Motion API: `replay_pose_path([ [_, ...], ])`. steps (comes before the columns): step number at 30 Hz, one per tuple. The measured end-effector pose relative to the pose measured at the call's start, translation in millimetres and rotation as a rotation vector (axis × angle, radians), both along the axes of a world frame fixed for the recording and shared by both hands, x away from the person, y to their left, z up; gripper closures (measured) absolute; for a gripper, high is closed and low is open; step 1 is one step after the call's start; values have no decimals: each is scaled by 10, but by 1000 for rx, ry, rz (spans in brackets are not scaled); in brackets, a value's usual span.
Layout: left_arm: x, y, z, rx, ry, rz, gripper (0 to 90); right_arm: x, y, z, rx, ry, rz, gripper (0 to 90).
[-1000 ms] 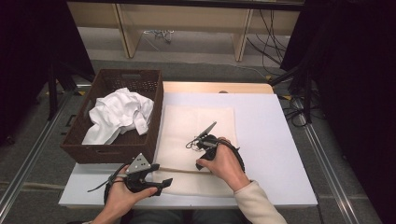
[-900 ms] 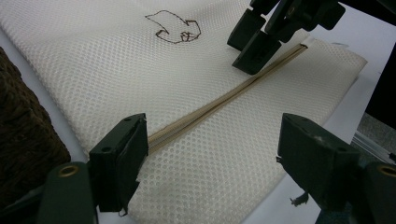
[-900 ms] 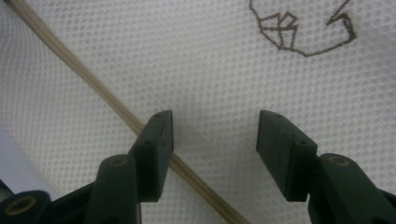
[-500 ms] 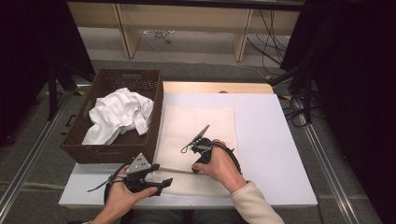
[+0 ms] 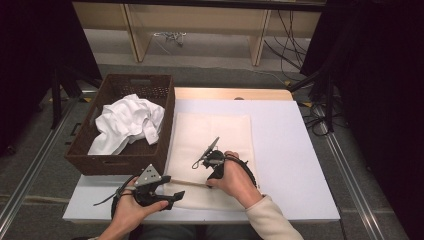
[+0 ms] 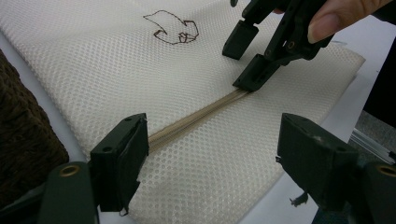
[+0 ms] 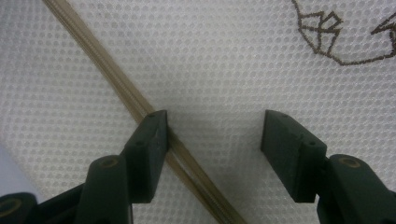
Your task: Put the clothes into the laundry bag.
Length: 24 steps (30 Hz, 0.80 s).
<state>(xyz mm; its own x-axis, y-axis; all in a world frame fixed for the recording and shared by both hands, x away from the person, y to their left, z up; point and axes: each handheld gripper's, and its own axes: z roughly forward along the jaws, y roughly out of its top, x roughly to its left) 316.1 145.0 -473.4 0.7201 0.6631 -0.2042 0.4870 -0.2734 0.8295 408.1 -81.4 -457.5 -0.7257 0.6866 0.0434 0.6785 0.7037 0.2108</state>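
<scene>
The left claw [image 5: 167, 192] waits spread at the near edge of the one mesh bag [image 5: 210, 135], its zipper [image 6: 196, 122] running off between the jaws. The right claw [image 5: 212, 170], also spread, has drawn back down the bag onto that zipper, likely seeking the pull. One basket [image 5: 90, 162] stands beyond the left claw, on the desk [image 5: 290, 150].

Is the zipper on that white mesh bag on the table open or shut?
Shut along the part in view: the zipper runs as one unbroken tan line across the mesh bag, with no gap showing.
</scene>
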Motion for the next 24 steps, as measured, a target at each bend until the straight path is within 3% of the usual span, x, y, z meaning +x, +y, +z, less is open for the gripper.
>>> replay_pose_path([
  [1,3,8,4,12,2,-6,246,16,-12,-12,1,-20,42,430],
  [3,2,5,3,10,3,-6,246,2,1,-9,1,-11,20,443],
  [7,3,7,4,11,1,-5,248,29,-21,-9,5,-22,56,467],
  [8,3,7,3,11,2,-5,249,15,-14,-4,3,-12,27,472],
  [9,3,6,2,11,2,-4,250,31,-24,-4,1,-16,50,477],
  [12,3,7,-2,11,-1,-4,250,33,-37,2,2,-16,51,504],
  [13,9,19,1,29,-2,-8,250,30,-35,-1,4,-13,41,537],
  [14,1,0,-4,0,3,1,250,32,-33,7,-7,-15,38,561],
  [17,3,7,-1,11,0,-3,251,52,-57,3,-9,-31,69,600],
  [20,0,1,3,3,4,1,253,45,-51,5,-12,-34,49,649],
  [21,1,1,-1,1,0,1,254,67,-69,5,-15,-51,79,678],
  [24,5,13,7,21,-1,-2,255,71,-81,9,-12,-46,38,745],
])
